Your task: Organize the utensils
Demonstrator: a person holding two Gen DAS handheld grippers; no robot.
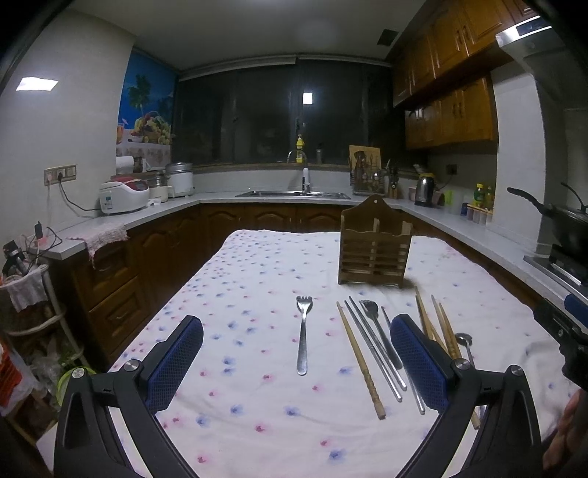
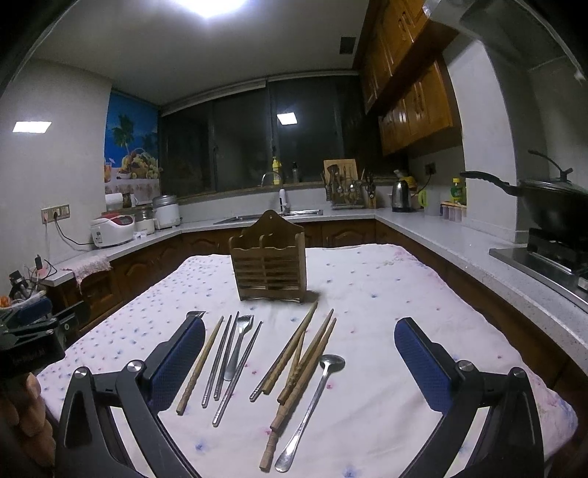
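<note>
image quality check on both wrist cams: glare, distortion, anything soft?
Left wrist: strong fisheye bend with dark corners; dim, cool light; ceiling lamp mirrored in the dark window; the lone fork is sharp. Right wrist: ceiling light blown out at top edge; the wooden utensil holder casts a soft shadow to its right; the spoon glints but reads clearly.

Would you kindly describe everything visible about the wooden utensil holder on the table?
The wooden utensil holder is a brown, slatted box with a taller peaked back panel pierced by a hanging hole. A central divider splits it into two compartments, and no utensil shows above its rim. It stands upright on the floral tablecloth, beyond the laid-out utensils, with nothing touching it but the cloth beneath.
</note>
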